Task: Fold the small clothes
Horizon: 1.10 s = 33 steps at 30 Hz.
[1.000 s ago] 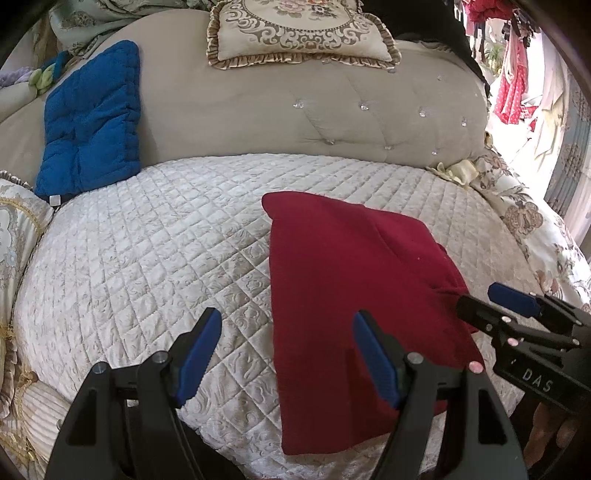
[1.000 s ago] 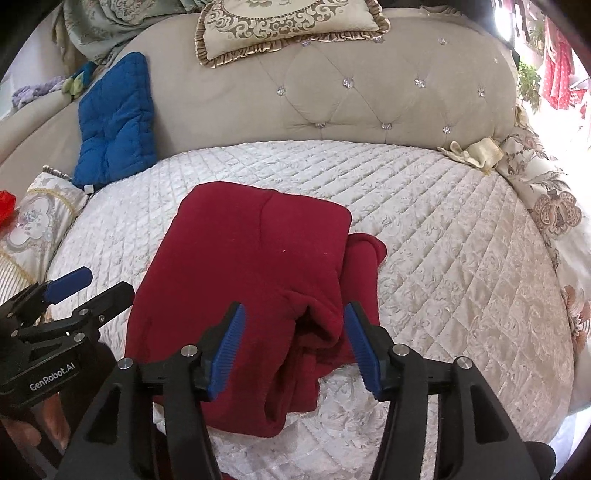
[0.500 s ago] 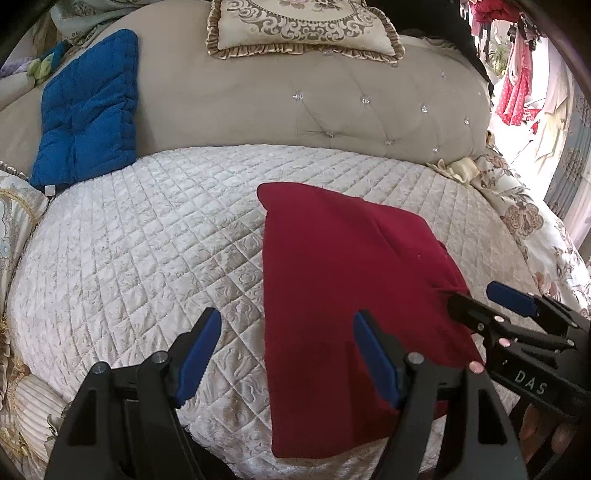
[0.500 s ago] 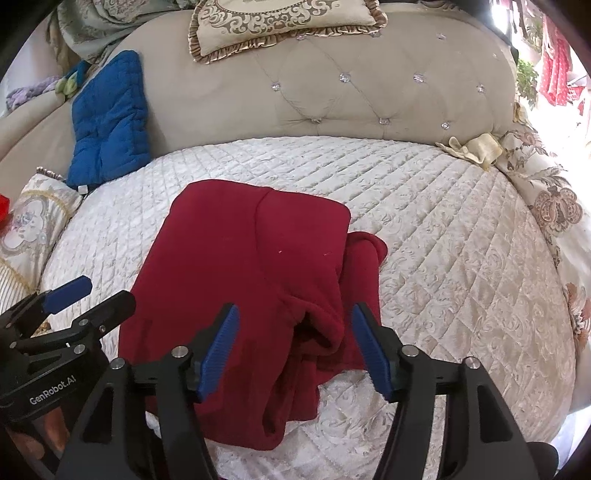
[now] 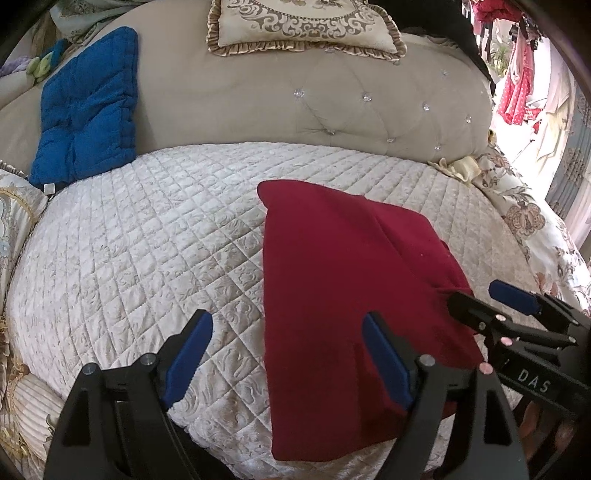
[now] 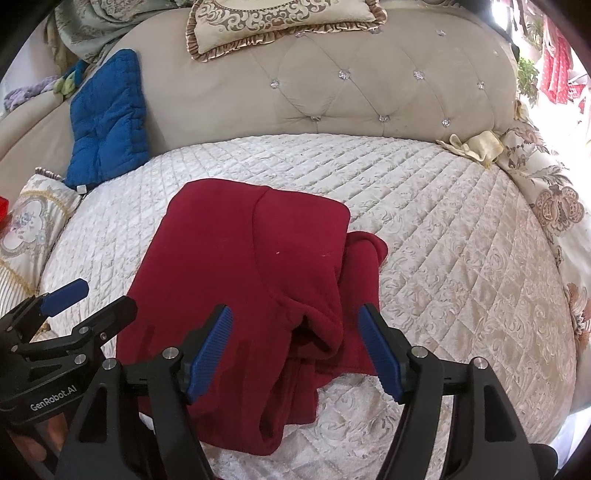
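A dark red garment (image 5: 343,280) lies folded on the white quilted bed (image 5: 147,251); in the right wrist view the red garment (image 6: 251,266) shows a folded layer on top and a bunched edge at its right. My left gripper (image 5: 286,354) is open and empty, hovering over the garment's near left edge. My right gripper (image 6: 295,343) is open and empty above the garment's near right part. The right gripper also shows at the right of the left wrist view (image 5: 491,299), and the left gripper at the left of the right wrist view (image 6: 92,299).
A beige tufted headboard (image 5: 295,103) curves behind the bed. A blue cushion (image 5: 85,110) leans at back left, an ornate pillow (image 5: 303,26) sits on top. Patterned pillows (image 6: 29,225) lie at the left edge, floral bedding (image 6: 554,199) at the right.
Both grippers have drawn back and up a little from the garment, staying open. The garment has not moved.
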Motion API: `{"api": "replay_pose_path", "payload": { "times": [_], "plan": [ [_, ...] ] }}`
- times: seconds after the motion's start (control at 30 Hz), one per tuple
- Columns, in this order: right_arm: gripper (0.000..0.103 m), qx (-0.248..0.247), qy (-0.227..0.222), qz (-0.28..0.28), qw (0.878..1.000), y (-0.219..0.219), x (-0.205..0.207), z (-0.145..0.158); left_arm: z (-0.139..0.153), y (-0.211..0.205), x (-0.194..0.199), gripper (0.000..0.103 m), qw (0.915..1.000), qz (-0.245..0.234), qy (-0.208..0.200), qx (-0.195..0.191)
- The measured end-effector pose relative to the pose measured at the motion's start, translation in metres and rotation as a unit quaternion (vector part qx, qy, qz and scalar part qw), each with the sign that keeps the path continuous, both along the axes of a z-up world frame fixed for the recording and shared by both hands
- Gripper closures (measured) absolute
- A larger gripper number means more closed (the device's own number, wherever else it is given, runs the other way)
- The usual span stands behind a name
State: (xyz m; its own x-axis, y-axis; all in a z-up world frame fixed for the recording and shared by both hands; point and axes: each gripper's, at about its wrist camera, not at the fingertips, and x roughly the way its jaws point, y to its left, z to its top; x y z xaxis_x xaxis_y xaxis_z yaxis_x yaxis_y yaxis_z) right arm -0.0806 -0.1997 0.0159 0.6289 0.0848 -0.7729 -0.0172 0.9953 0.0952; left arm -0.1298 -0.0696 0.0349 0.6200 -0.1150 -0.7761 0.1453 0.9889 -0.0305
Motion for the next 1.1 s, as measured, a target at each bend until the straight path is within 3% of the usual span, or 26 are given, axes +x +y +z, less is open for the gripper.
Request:
{"api": "replay_pose_path", "payload": {
  "times": [1.1],
  "plan": [
    [0.051, 0.002, 0.002, -0.007, 1.0, 0.0044, 0.0028, -0.0034, -0.0035, 0.0032, 0.0046, 0.017, 1.0, -0.004, 0.005, -0.002]
  ]
}}
